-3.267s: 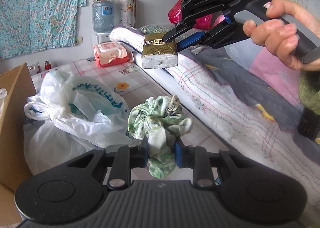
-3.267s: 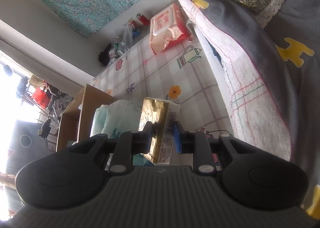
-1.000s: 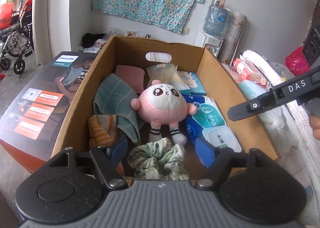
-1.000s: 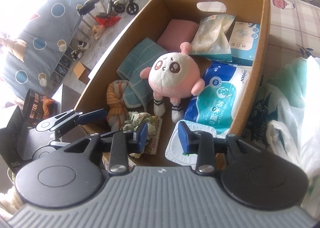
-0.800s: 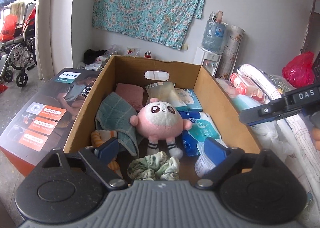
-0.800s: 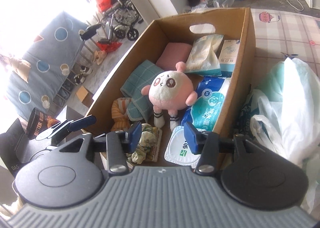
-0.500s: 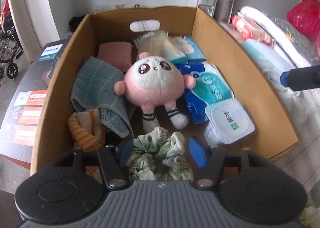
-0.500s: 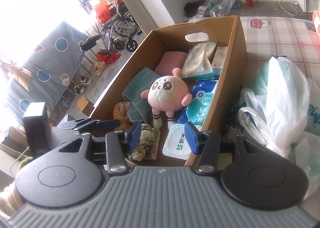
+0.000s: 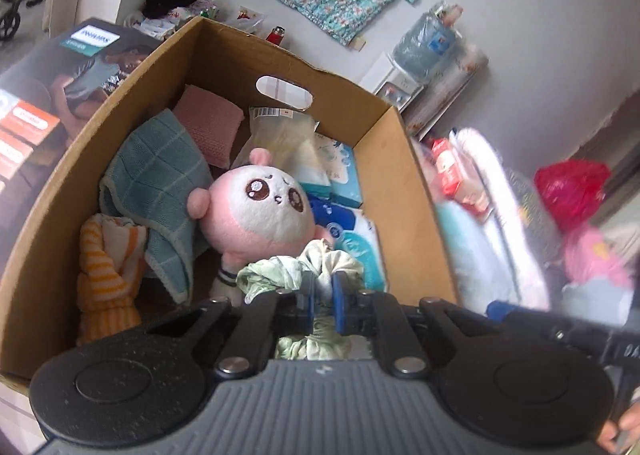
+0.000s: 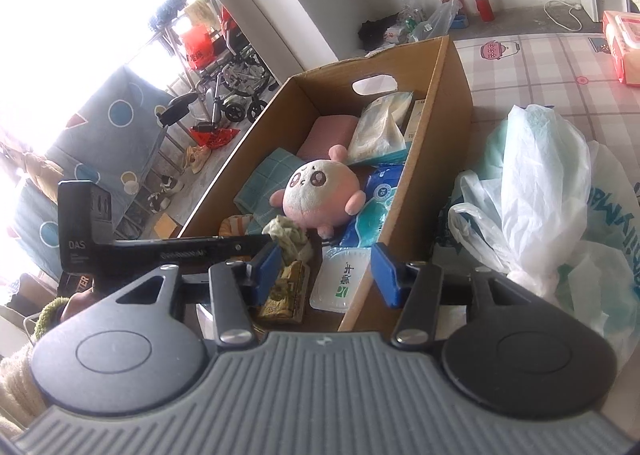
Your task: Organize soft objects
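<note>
An open cardboard box [image 9: 400, 183] [image 10: 448, 103] holds a pink plush [image 9: 264, 211] [image 10: 316, 191], a teal towel [image 9: 156, 179], an orange striped cloth [image 9: 108, 271], blue wipe packs [image 9: 348, 231] and a gold tissue packet [image 10: 286, 291]. At the box's near end my left gripper [image 9: 323, 297] [image 10: 276, 241] is shut on the green scrunchie [image 9: 296, 271] [image 10: 288, 237], whose cloth bulges above the pads. My right gripper [image 10: 326, 275] hovers open over the box's near right corner with nothing between its pads; a white lidded pack [image 10: 340, 283] lies below it.
A white plastic bag [image 10: 540, 175] lies right of the box on the checked mat. A dark printed carton [image 9: 60, 67] stands left of the box. The bed's blankets [image 9: 500, 215] run along the right. A red wipes pack [image 10: 624, 43] sits farther back.
My left gripper's jaws closed onto the scrunchie that lay loose between them, and its view rolled. My right gripper drew back from the box and opened a little wider.
</note>
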`<state>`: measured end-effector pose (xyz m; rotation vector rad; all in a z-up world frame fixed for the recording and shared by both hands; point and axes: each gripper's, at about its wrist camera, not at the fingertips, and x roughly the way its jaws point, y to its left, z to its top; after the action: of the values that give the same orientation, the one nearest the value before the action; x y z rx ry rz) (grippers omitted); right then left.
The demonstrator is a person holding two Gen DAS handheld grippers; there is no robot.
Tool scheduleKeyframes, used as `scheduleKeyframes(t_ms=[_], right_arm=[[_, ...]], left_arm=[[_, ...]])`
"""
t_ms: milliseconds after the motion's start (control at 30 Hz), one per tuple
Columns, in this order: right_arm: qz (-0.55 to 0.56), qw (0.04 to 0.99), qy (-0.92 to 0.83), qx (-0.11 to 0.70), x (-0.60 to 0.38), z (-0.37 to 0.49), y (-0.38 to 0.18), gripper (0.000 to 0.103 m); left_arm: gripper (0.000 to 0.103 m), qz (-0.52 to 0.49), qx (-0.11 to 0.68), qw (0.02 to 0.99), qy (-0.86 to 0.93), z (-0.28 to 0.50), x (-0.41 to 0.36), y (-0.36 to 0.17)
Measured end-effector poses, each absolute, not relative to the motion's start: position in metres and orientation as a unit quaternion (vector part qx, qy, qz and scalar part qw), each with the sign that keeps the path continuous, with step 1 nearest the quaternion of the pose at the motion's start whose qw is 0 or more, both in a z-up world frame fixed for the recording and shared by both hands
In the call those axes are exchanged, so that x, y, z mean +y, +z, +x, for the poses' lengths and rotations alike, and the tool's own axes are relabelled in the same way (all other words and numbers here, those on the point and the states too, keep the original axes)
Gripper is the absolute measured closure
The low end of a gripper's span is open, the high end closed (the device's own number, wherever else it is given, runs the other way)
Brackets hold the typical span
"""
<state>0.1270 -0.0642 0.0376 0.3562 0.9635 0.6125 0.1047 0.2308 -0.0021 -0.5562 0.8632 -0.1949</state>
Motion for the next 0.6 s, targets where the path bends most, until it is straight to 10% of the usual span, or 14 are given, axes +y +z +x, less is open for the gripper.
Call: scheduleKeyframes(t_ms=[267,600], right_arm=[[0.185,0.824,0.282,0.454,-0.071,0.128,0.033,0.053],[0.166,0.844,0.266,0.435,-0.074,0.115,0.043,0.046]], left_arm=[[0.085,-0.316,0.443,0.837,-0.061,0.113,0.224,-0.036],[0.026,-0.222,0.409,0.884,-0.042,0.092,0.210,0.004]])
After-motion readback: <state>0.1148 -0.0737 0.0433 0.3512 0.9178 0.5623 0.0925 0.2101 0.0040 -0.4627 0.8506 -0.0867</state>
